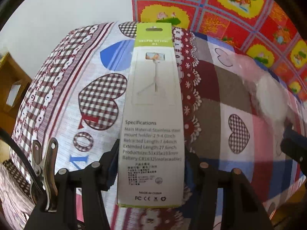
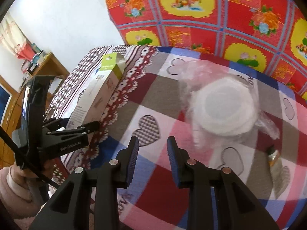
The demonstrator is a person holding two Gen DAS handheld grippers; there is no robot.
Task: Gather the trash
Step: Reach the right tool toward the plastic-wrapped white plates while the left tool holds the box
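My left gripper [image 1: 151,153] is shut on a white and green selfie stick box [image 1: 153,103], holding it by its lower end above the patchwork bedspread [image 1: 92,99]. The box [image 2: 99,92] and left gripper [image 2: 80,128] also show at the left of the right wrist view. My right gripper [image 2: 153,151] is open and empty over the bedspread [image 2: 153,88]. A clear plastic bag holding a stack of white round pads [image 2: 224,111] lies ahead and to the right of it. The bag appears blurred in the left wrist view [image 1: 268,94]. A small crumpled tube [image 2: 273,155] lies right of the right gripper.
A red and yellow flowered quilt [image 2: 211,15] is piled at the back of the bed. A wooden desk [image 2: 44,67] with small items stands to the left by the white wall [image 2: 63,19]. A metal clip [image 1: 45,164] hangs at the left gripper's side.
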